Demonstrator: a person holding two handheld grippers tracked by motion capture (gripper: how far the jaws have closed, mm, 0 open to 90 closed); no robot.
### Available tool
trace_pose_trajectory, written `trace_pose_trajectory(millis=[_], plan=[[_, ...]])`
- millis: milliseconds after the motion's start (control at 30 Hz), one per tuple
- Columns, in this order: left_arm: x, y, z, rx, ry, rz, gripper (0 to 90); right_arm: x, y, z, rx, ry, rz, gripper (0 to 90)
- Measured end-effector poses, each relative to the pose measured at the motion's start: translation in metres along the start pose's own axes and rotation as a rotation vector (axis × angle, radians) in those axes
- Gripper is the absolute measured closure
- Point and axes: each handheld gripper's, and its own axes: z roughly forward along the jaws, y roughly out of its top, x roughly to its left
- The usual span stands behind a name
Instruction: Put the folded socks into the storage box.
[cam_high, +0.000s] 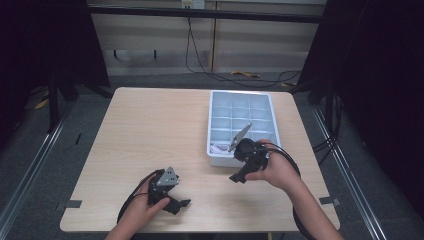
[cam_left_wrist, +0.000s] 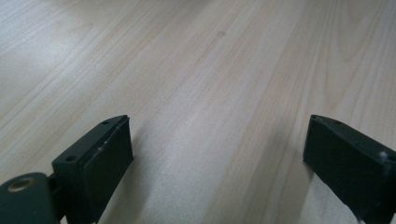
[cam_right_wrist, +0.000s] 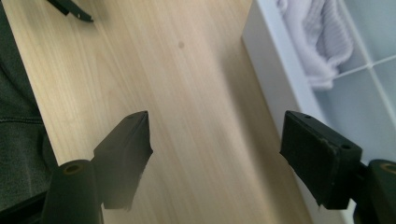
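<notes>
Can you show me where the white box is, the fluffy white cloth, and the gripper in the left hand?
Box (cam_high: 215, 125): high view, its left rim.
Cloth (cam_right_wrist: 322, 42): right gripper view, its folded middle, inside a compartment.
Left gripper (cam_high: 183, 204): high view, between its jaw tips.

floor (cam_high: 30, 165): grey | wall (cam_high: 150, 40): beige panels | curtains (cam_high: 380, 75): black

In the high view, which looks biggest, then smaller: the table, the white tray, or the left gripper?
1. Table, by far the biggest.
2. White tray with its compartments.
3. Left gripper, smallest, even though it sits nearer the camera.
</notes>
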Motion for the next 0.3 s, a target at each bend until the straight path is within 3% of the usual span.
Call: trace_pose_trajectory(millis=[300], plan=[[0.0, 0.0, 0.0, 0.0, 0.0, -0.001, 7.9, 0.005, -0.035, 0.019, -0.035, 0.006, 0.033, 22.1]])
